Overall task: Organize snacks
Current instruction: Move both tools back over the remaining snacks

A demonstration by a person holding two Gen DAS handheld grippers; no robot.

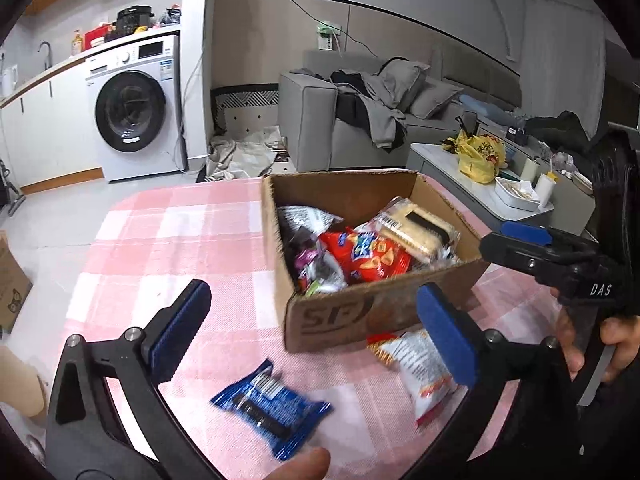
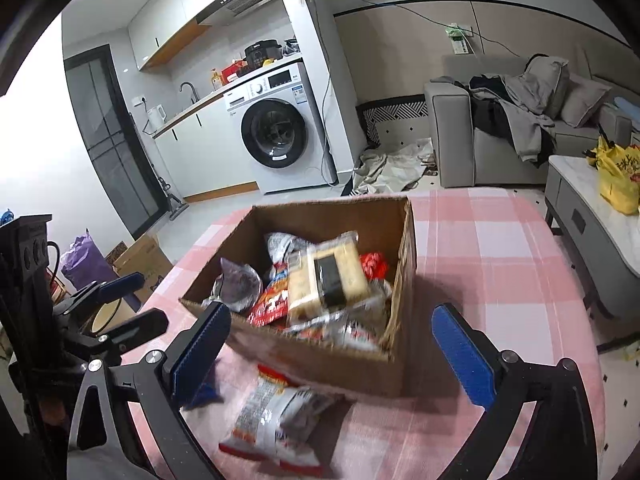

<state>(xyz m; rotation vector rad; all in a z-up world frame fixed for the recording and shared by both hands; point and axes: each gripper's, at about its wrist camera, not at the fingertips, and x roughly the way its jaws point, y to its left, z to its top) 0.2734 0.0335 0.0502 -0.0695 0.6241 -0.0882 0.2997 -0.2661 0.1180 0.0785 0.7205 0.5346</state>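
Tabletop [image 1: 168, 240], pink plaid cloth. Cardboard box [image 1: 360, 316] sits at its centre, open top, already loaded: red chip bag [image 1: 368, 258], clear-wrapped cracker pack [image 1: 416, 232], several dark wrappers.

Two snacks not yet boxed, both flat on the cloth just outside the box's near wall.
- White-and-red snack bag [image 2: 276, 416]: long axis runs roughly 12 to 6 in the right wrist view, top edge touching or tucked under the box wall (blurred, cannot say which). It lies at 6 o'clock from the box, between the right claw's pads, nearer the left one.
- Blue cookie packet [image 1: 272, 408]: smaller, long axis about 10 to 4 in the left wrist view, at 7 o'clock from the box, low between the left claw's pads.

Left claw [image 1: 312, 332]: spread wide, nothing held. Right claw [image 2: 340, 352]: spread wide, nothing held.

Judgement: each claw is nearer its own packet; each next grasp should close across the short axis.
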